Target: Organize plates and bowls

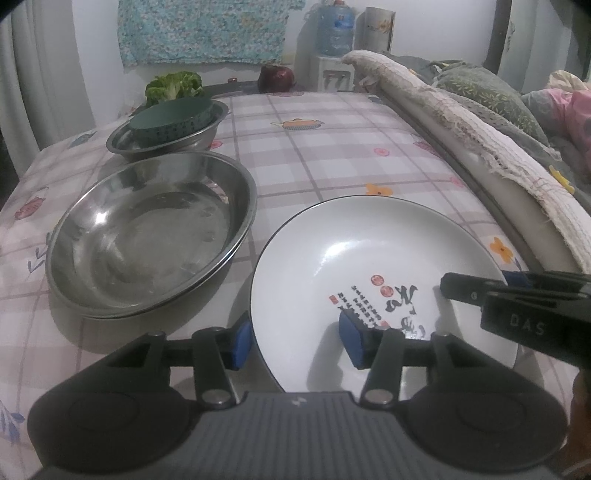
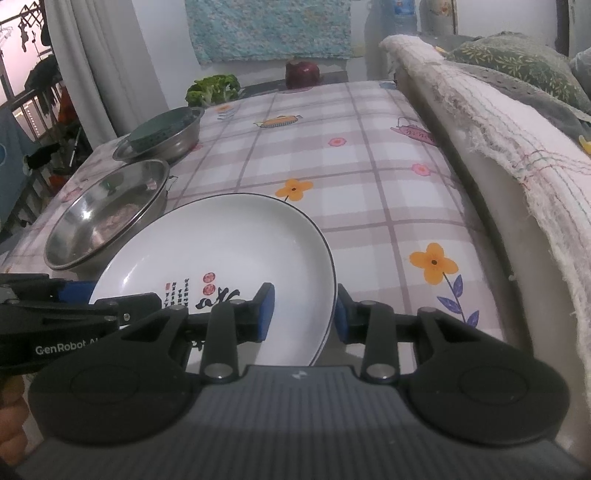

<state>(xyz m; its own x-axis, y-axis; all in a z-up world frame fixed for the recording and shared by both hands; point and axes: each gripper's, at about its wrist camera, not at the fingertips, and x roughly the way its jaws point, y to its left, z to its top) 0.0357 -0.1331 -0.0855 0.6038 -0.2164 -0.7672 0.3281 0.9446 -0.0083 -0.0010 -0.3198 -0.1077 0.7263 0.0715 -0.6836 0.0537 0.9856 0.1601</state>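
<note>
Sitting on the checked tablecloth [image 2: 369, 177], the white plate [image 1: 369, 251] w/ black script and red seals was near your edge of the table, just beside the big steel pan [image 1: 147, 236] on its left. Your left gripper [image 1: 295, 341] straddled the plate's near-left rim: one blue pad was outside the rim, the other over the plate's inside, jaws apart w/ a clear gap, not pressing on the rim. Your right gripper [image 2: 304, 312] straddled the near-right rim the same way, one pad over the inside and one outside the edge; its jaws stood narrower but the pads didn't look pressed on the rim either. Each gripper showed in the other's view, coming in from the side over the plate. Beyond the pan, a smaller steel bowl [image 1: 166, 136] held a dark green dish [image 1: 173, 116] sitting tilted inside it. Further back at the table's far end you had a head of broccoli [image 1: 173, 85] and a dark red round veg [image 1: 276, 77], well apart from the plate. Along the right ran a frayed cream blanket [image 2: 498, 122] over a rail, w/ cushions behind. On the back wall hung a teal patterned cloth [image 1: 203, 33], and a water jug [image 1: 335, 31] stood next to it.
</note>
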